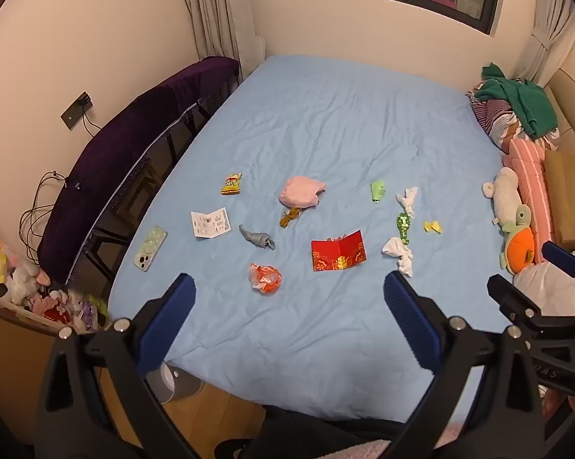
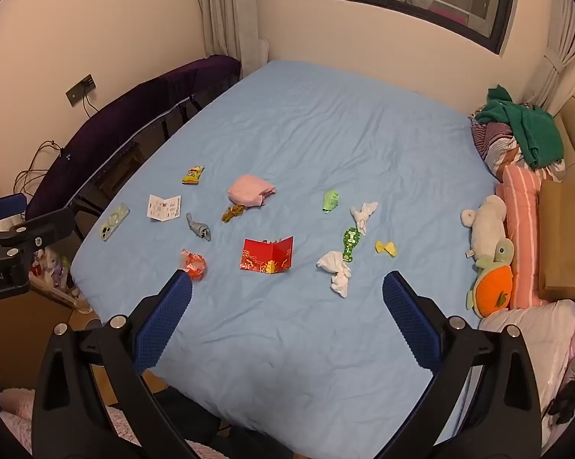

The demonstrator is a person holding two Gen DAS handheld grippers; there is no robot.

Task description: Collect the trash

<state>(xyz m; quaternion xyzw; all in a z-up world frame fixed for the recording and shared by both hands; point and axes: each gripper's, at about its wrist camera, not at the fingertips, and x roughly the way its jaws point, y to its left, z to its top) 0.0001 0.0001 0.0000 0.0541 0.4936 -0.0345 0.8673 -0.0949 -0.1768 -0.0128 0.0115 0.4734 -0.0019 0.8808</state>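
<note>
a dozen or so bits of litter are spread over the blue bed sheet point(image 1: 325, 122), and nothing's been picked up yet. both grippers hover over the near edge of the bed, angled down at it, probably just lining up before the first grab. the left gripper point(image 1: 287, 298) has its jaws spread wide with nothing in them, and the right gripper point(image 2: 287, 298) is the same, wide and empty.

in the left view, the orange crumpled wrapper point(image 1: 265, 277) is nearest, about 11 o'clock from the gap between the fingers. the red card point(image 1: 338, 255) stands half open at 1 o'clock, with the white tissue wad point(image 1: 399, 254) further round at 2. further up the sheet there's a pink cloth lump point(image 1: 301, 196) at 12, a yellow snack packet point(image 1: 232, 183) at 11 and a folded paper leaflet point(image 1: 210, 222) at 10.

the phone point(image 1: 150, 248) lies near the left edge of the bed — i'd guess that's not trash, same for the plush turtle point(image 1: 518, 239) over at 3 o'clock. the white bag point(image 1: 547, 287) beside it looks like where the trash goes, but i can't tell for sure.
</note>
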